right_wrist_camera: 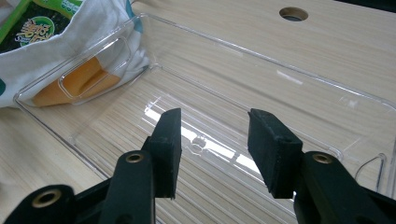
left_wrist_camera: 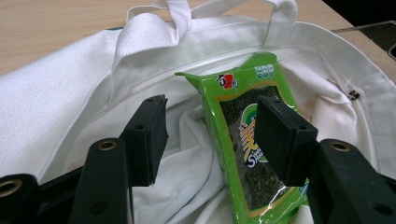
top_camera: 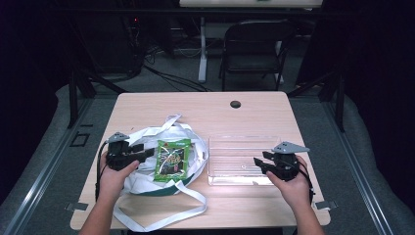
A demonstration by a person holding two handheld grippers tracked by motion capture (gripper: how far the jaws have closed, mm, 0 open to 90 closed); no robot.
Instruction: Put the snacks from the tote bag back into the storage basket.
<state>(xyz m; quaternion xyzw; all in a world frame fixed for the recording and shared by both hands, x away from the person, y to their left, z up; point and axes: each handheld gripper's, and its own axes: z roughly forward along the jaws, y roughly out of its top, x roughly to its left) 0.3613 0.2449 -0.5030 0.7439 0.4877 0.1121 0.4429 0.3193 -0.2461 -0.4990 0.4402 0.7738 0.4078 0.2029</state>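
Green seaweed packet (left_wrist_camera: pixel 247 140) lies in the white tote bag (left_wrist_camera: pixel 70 102). Light, crinkly, slick film, brittle inside: pinch one long edge. Left gripper (left_wrist_camera: pixel 210 135) fingers wide; right gripper (right_wrist_camera: pixel 212 149) fingers wide over clear tray (right_wrist_camera: pixel 327 88).

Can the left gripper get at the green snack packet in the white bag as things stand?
Probably yes. The left gripper is open at the mouth of the white bag, and the green snack packet lies exposed on the cloth, one jaw already beside it. Nothing covers it.

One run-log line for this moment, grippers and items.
left gripper: open, over snack packet in white bag | right gripper: open, above clear tray | tray: nothing in it
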